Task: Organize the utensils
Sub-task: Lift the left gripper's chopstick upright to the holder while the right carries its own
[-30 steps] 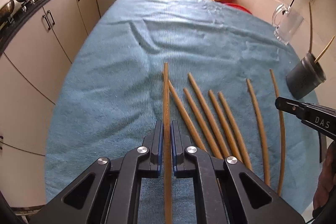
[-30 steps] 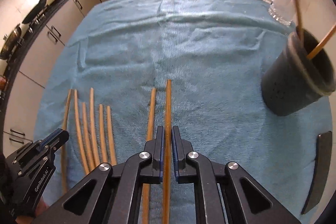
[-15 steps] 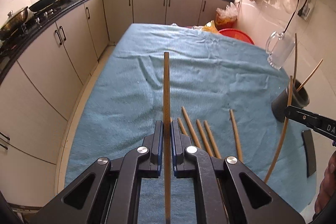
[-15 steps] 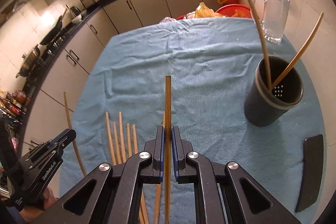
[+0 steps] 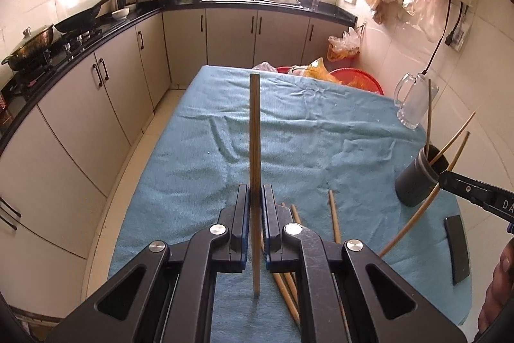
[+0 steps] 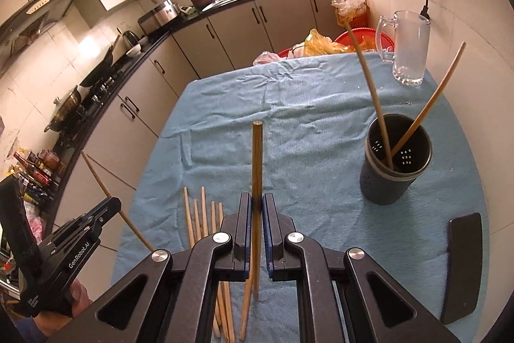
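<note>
Both sticks have risen off the blue cloth since a second ago, when they lay flat among the others. On the left, the left tongs [image 5: 255, 214] are clamped on a wooden chopstick [image 5: 254, 130], which stands up between the jaws above the counter [image 5: 199, 150]; in the right wrist view these same tongs [image 6: 106, 208] carry it tilted at the frame's left edge. Just right of them, loose chopsticks [image 6: 199, 214] lie side by side on the cloth, their near ends hidden under the right tongs. In the middle of that view the right tongs [image 6: 256, 214] are closed on a second chopstick [image 6: 257, 169], held upright and clear of the cloth. Farther right stands a dark perforated holder [image 6: 395, 169] with two chopsticks leaning in it, one to each side. Behind it, near the wall, stands a clear glass mug [image 6: 408, 53]. A flat black object [image 6: 462, 266] lies at the counter's near right edge.
</note>
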Available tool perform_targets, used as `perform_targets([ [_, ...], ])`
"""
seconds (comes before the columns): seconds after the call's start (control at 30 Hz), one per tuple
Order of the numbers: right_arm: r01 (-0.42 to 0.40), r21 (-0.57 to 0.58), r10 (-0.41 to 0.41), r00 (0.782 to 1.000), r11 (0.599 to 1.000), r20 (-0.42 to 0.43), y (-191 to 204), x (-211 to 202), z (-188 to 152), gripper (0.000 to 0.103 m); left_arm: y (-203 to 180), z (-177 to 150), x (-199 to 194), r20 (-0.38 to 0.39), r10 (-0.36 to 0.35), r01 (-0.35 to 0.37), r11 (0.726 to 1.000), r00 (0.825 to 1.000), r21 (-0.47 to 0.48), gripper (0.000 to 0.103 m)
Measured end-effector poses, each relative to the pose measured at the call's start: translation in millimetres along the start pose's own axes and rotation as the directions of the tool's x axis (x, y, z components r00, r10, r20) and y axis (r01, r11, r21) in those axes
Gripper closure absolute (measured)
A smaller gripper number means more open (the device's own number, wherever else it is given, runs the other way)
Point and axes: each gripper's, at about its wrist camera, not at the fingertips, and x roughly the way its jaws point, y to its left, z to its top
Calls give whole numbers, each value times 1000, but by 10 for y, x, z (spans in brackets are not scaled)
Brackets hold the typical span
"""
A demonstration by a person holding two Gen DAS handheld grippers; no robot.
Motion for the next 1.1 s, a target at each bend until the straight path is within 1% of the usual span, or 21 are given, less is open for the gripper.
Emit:
perform_targets([
  [0.33, -23, 4, 22, 998, 1000, 63, -98, -323, 95, 96, -126, 134, -191, 52, 0, 0, 1000, 999, 1, 96],
  [0.7, -32, 34, 27, 991, 999, 128, -283, -698, 176, 96, -390, 308, -297, 82, -38, 36, 999, 996, 30, 96],
  [0.9, -23, 65, 11, 985, 998, 172, -445, -925, 197, 96, -553, 375, -342, 93, -70, 65, 997, 993, 49, 96],
  [1.1, -7, 127, -21, 975, 992, 222, -697, -1180, 221, 96, -731, 447, -382, 98, -107, 100, 992, 989, 75, 96],
])
